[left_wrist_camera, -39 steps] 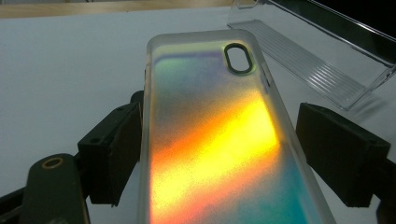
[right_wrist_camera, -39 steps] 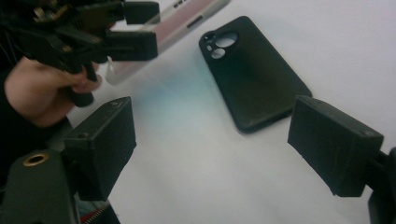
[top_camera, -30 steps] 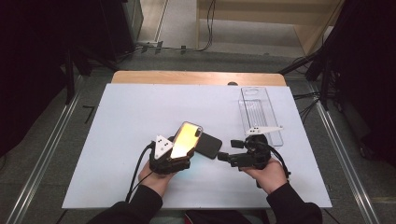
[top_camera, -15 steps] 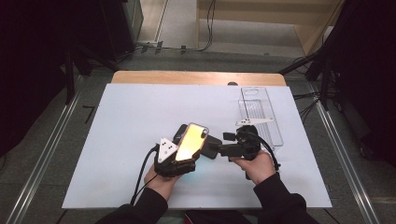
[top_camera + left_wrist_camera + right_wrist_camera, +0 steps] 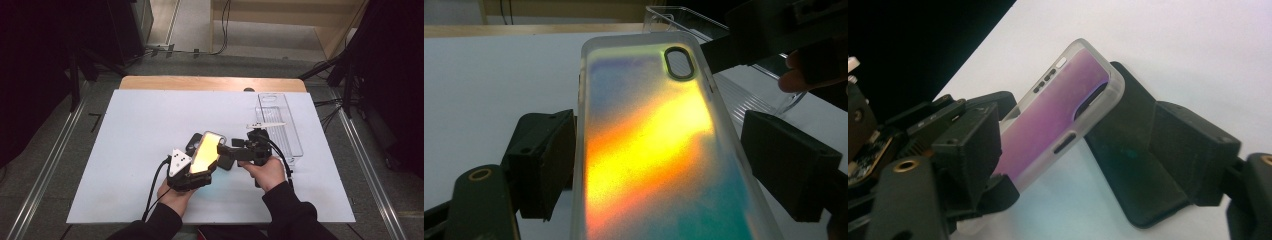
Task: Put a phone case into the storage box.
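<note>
A translucent iridescent phone case (image 5: 206, 150) is held tilted above the white table, glowing yellow and orange. My left gripper (image 5: 207, 156) is shut on its long edges; in the left gripper view the case (image 5: 649, 150) lies between both jaws of that gripper (image 5: 659, 155). A black phone (image 5: 226, 163) lies just to the case's right. My right gripper (image 5: 228, 152) reaches in from the right and its jaws have just been closing. In the right gripper view the case's camera end (image 5: 1048, 125) and the black phone (image 5: 1128, 165) both sit between the jaws of the right gripper (image 5: 1083, 150), with no firm press visible.
A clear plastic tray (image 5: 292, 135) stands at the right of the table with a white strip (image 5: 265, 125) across it. The white table top (image 5: 135, 130) stretches to the left and back; a wooden edge (image 5: 210, 82) runs along its far side.
The right hand has moved left until its jaws reach the top end of the case. The left hand and the case have stayed put.
</note>
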`<control>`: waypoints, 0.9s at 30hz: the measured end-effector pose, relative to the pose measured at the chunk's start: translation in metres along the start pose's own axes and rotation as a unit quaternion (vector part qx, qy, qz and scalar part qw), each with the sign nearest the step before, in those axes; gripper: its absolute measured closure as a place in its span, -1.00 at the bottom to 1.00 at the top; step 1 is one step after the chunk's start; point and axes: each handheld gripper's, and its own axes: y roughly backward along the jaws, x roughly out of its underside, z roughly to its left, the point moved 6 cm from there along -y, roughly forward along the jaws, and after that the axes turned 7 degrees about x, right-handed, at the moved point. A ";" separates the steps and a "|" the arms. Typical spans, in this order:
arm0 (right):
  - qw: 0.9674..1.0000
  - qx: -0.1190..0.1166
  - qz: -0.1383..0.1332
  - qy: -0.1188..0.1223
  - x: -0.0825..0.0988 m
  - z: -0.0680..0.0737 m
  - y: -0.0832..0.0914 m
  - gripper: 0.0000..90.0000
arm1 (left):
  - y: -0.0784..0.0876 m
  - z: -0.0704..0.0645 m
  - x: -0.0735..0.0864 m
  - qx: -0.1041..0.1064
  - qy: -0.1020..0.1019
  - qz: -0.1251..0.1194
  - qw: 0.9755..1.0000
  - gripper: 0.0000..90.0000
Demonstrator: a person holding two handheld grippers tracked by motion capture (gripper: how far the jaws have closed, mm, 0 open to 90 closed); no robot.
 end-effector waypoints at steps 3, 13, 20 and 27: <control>1.000 -0.004 0.005 -0.012 -0.002 -0.001 -0.005 -0.46 | 0.000 -0.002 0.000 0.002 0.005 -0.002 1.000 -0.62; 0.998 -0.012 0.029 -0.047 -0.003 -0.002 -0.021 -0.12 | 0.001 -0.007 -0.001 0.009 0.008 -0.009 1.000 -0.62; 0.996 -0.024 0.037 -0.079 -0.003 -0.003 -0.025 0.41 | 0.000 -0.011 0.000 0.010 0.000 -0.012 1.000 -0.62; 0.993 -0.043 0.032 -0.110 -0.006 -0.002 -0.020 0.57 | 0.000 -0.012 0.001 0.012 -0.004 -0.014 1.000 -0.62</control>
